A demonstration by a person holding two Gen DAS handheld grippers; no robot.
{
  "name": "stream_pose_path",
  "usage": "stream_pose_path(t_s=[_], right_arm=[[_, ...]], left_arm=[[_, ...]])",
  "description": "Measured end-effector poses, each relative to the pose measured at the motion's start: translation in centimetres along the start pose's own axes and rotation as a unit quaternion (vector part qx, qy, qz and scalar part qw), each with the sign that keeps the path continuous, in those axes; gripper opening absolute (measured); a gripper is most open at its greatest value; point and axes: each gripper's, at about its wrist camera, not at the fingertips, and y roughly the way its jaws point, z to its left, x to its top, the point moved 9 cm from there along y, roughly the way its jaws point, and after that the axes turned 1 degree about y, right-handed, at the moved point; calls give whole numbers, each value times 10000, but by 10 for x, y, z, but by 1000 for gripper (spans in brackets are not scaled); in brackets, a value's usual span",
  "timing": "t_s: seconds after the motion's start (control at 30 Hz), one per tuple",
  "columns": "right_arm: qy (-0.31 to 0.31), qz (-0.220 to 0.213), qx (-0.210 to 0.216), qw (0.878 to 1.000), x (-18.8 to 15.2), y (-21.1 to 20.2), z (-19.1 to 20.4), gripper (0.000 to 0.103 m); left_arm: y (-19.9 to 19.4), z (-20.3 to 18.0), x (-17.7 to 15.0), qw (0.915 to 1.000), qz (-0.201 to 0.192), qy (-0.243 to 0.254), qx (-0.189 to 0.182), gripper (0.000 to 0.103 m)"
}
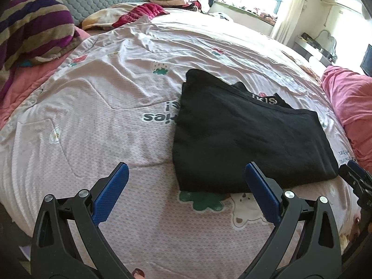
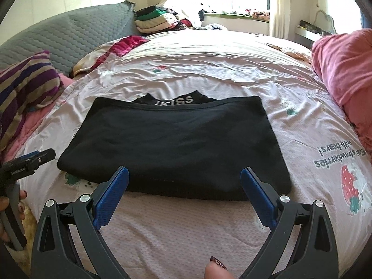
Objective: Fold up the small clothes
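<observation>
Black garment lay folded flat on the pink quilt, left gripper spread wide and empty, right gripper likewise spread, both just short of its near edge.

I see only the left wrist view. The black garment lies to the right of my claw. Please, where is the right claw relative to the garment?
Observer: The right claw is open and centred on the near edge of the black garment, holding nothing.
Operator: In my view the white letters on the waistband are partly hidden. What do they say?
Observer: In the right view the waistband reads "KISS", with a partly hidden letter before it; it sticks out beyond the far edge of the folded part.
Operator: Is anything printed on the bedsheet at the right of the garment?
Observer: Yes, a strawberry picture under upside-down words about strawberries and bears.
</observation>
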Motion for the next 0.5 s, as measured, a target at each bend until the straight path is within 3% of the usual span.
stream_pose_path(t_s=[0.5], right_arm=[[-568,59,345,9978,6,17,55,96]], left_arm=[[5,25,13,9997,-32,-161,175,93]])
